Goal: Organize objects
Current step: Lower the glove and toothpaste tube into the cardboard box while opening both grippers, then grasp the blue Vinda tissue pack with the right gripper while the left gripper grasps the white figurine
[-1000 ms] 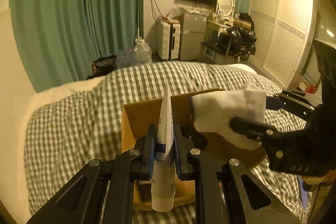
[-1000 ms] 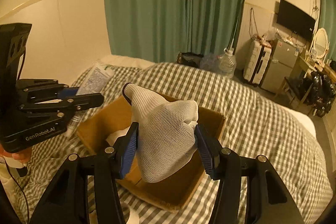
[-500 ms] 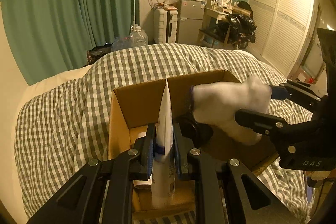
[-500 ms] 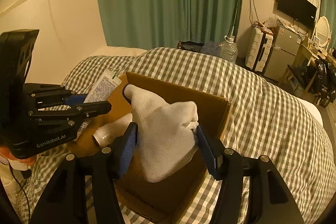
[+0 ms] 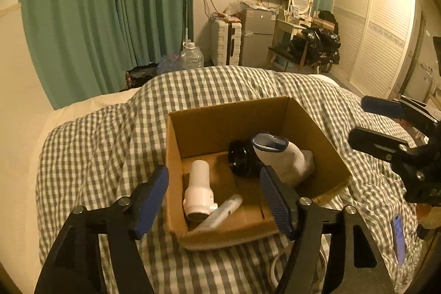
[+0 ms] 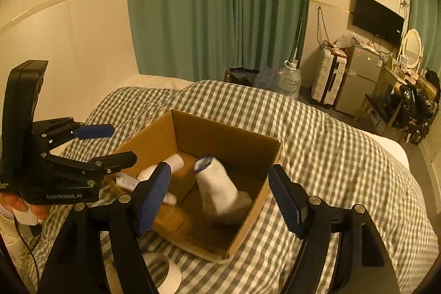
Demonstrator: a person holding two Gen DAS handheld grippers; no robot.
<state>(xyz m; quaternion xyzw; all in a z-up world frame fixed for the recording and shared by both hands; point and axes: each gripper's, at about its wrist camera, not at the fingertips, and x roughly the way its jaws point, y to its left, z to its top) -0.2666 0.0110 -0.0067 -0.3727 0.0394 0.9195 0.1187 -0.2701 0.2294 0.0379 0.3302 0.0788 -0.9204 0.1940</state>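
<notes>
Both grippers have just been opening and now stand wide with nothing between their pads. The left gripper (image 5: 213, 197) and the right gripper (image 6: 219, 193) hang above an open cardboard box (image 5: 333, 153) on a checked duvet (image 5: 104, 145). In the box lie a white sock (image 5: 284, 159) on the right, a tube (image 5: 223, 212) near the front, a white bottle (image 5: 199, 189) on the left, and a black round object (image 5: 239, 159).
</notes>
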